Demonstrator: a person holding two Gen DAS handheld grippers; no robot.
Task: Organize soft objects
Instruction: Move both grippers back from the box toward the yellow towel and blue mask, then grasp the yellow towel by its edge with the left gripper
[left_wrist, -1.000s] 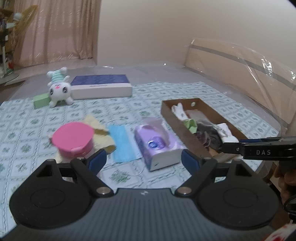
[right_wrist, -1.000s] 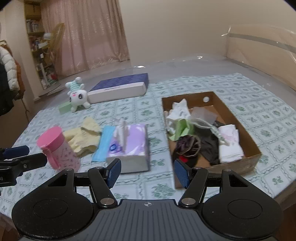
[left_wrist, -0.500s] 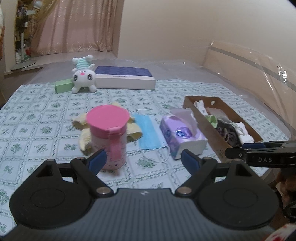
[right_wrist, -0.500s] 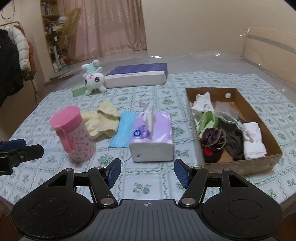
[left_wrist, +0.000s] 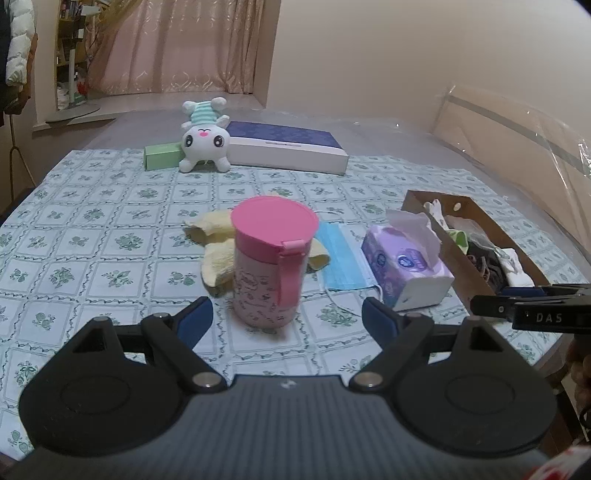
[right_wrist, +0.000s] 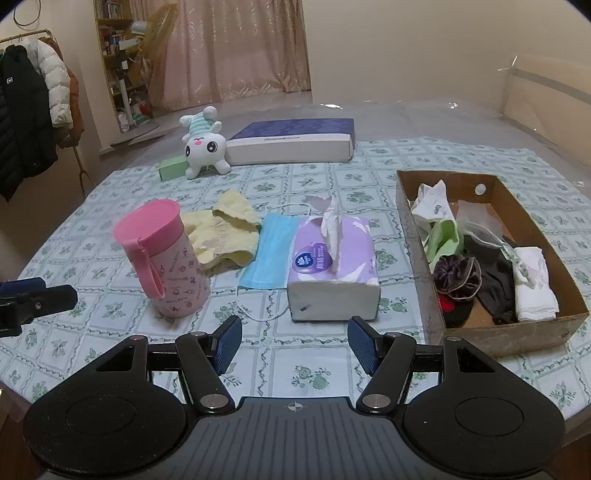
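Setting: bedroom with pink curtains; a round table (right_wrist: 424, 155) under a green-patterned cloth, its near edge just beneath both tongs.
Left gripper (left_wrist: 286, 314): released, jaws spread wide, nothing between the pads; a pink lidded cup (left_wrist: 271, 266) stands upright just ahead of the gap.
Right gripper (right_wrist: 293, 345): released, jaws partly spread and empty; a purple tissue pack (right_wrist: 334, 264) lies just ahead, apart from the pads.
Done so far: a cardboard box (right_wrist: 413, 225), ahead and to the right of the right gripper, already holds a white sock, a green cloth, a dark scrunchie, black fabric and a folded white cloth.
Left to do, by the look of it: a yellow cloth (right_wrist: 221, 236) and a blue face mask (right_wrist: 271, 254) lie flat between cup and tissue pack, touching one another; a plush bunny (right_wrist: 203, 146) sits well beyond both tongs.
In the way: the cup stands in front of the yellow cloth as the left gripper sees it; the tissue pack overlaps the mask's right edge.
Also there: a green block (right_wrist: 171, 168) beside the bunny, a flat navy-topped box (right_wrist: 295, 140) touching it on the other side, coats hanging far left.
Progress: likely about halfway.
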